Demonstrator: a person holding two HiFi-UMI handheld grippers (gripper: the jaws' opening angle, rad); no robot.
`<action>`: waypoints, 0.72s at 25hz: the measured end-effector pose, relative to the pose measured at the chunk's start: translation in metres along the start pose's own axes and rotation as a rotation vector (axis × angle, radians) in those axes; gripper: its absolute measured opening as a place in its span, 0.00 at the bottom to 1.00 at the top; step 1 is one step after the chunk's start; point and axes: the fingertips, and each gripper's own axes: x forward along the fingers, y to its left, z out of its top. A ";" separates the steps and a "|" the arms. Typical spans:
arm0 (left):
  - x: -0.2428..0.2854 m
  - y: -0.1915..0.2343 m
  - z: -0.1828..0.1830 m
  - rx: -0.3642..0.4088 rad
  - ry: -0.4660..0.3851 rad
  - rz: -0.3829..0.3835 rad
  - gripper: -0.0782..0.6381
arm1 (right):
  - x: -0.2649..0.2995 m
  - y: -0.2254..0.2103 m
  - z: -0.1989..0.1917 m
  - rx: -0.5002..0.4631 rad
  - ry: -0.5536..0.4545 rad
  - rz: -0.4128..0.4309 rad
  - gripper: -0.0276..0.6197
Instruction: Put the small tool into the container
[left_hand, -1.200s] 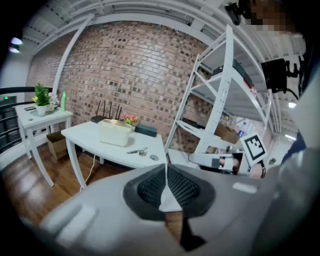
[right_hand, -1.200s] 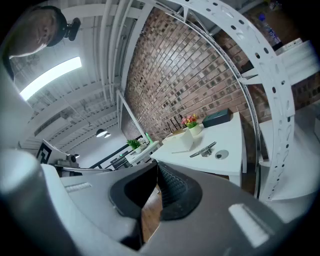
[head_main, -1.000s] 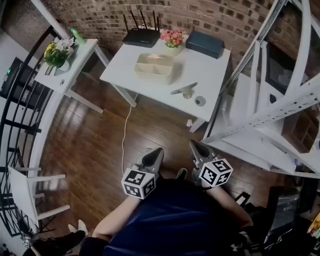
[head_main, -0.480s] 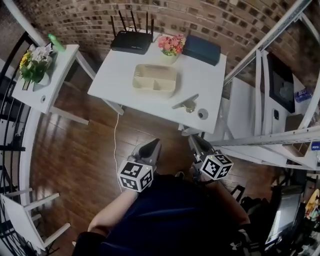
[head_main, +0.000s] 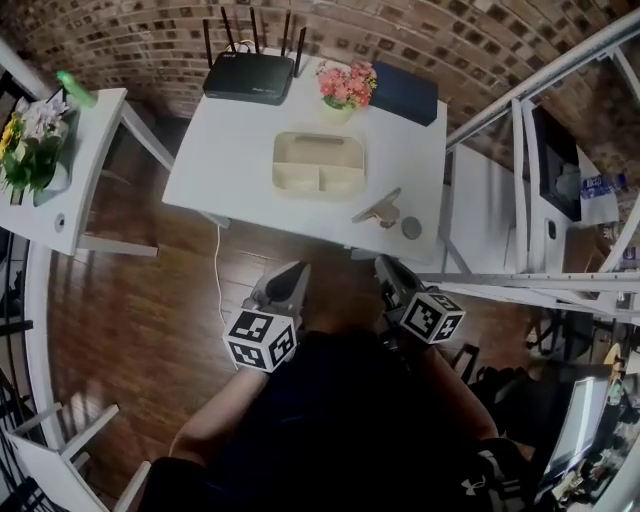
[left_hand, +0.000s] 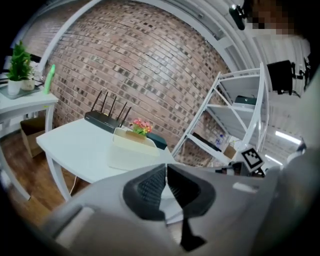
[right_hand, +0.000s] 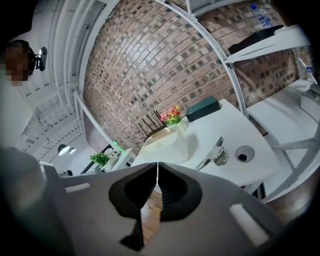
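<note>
- Two grippers, both with jaws pressed together and nothing between them: the left gripper (left_hand: 165, 168) and the right gripper (right_hand: 158, 169) each show pads meeting at the tips over bare floor and table.
- Both hang low and close to the person's body, short of the white table (head_main: 230, 150). I judge this a carrying pose on the approach, with no reach begun.
- Ahead of the right gripper and a little right of its jaw line lies the small tool (right_hand: 216, 153). It is flat on the table's near edge and well apart from the jaws, which makes the right gripper the natural one to take it.
- Beyond the tool and left of it, almost straight ahead of both grippers, stands the beige container (right_hand: 167, 142). Its open top faces up, so a drop from above would do.
- Seen from the head camera, the tool (head_main: 378, 208) lies just beside the container (head_main: 319, 163) without touching it. The container's three compartments look empty.
- Farther ahead, along the table's back edge, are a router (head_main: 250, 75), pink flowers (head_main: 345, 85) and a dark box (head_main: 403, 93), all clear of the likely path.
- Hard to make out: the tool's kind. It is grey metal with a long arm and a stubby part, and no more can be told.
- Hidden: the left gripper view shows no tool at all, since that gripper's own body covers the lower part of the view. The person's torso hides the floor beneath both grippers.
- Cut off: the shelving to the right gripper's right runs out of frame.
</note>
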 end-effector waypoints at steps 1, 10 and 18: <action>0.000 0.004 0.003 -0.005 -0.002 0.000 0.13 | 0.004 0.000 0.001 0.001 0.003 -0.010 0.06; 0.011 0.029 0.019 -0.026 -0.017 0.052 0.13 | 0.042 -0.062 0.015 0.116 0.040 -0.100 0.27; 0.016 0.041 0.042 0.005 -0.065 0.248 0.19 | 0.076 -0.173 0.007 0.278 0.137 -0.199 0.35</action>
